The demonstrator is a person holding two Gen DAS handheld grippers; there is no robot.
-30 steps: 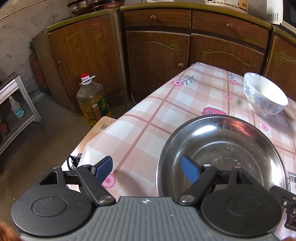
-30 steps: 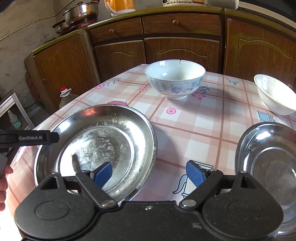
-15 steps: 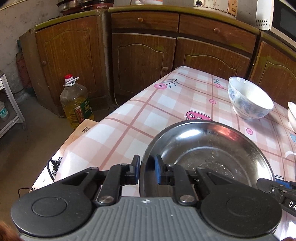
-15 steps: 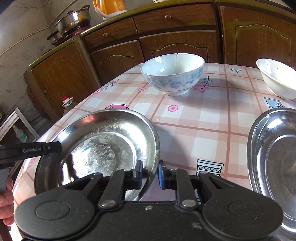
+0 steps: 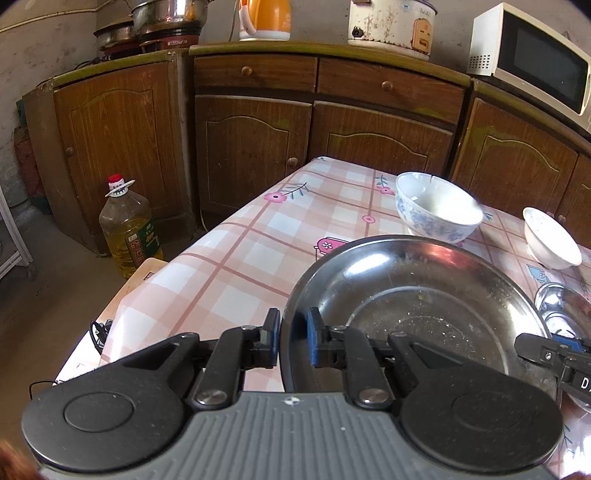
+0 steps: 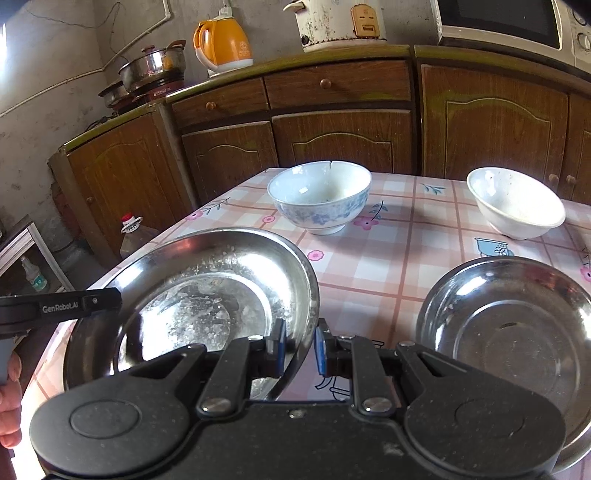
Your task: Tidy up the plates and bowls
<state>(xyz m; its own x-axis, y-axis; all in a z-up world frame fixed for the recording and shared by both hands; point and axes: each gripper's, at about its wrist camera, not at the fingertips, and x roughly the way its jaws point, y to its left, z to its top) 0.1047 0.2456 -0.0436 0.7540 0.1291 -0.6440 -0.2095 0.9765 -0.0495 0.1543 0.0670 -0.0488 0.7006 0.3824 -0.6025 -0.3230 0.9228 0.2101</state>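
Note:
A large steel plate (image 5: 413, 295) (image 6: 207, 291) is held between both grippers and lifted above the checked table (image 5: 236, 258). My left gripper (image 5: 291, 338) is shut on its left rim. My right gripper (image 6: 300, 345) is shut on its right rim. A second steel plate (image 6: 513, 332) lies on the table at the right, also seen in the left wrist view (image 5: 565, 306). A blue-patterned bowl (image 6: 319, 197) (image 5: 437, 210) and a white bowl (image 6: 515, 206) (image 5: 550, 242) stand farther back.
Brown cabinets (image 5: 317, 136) line the wall behind the table. An oil bottle (image 5: 129, 229) stands on the floor at the left. A kettle (image 6: 223, 46), pots (image 6: 151, 70), a rice cooker (image 6: 340, 22) and a microwave (image 5: 532, 61) sit on the counter.
Both grippers closed from open onto the opposite rims of the large steel plate. The plate has since been raised off the table, and the views have tilted up.

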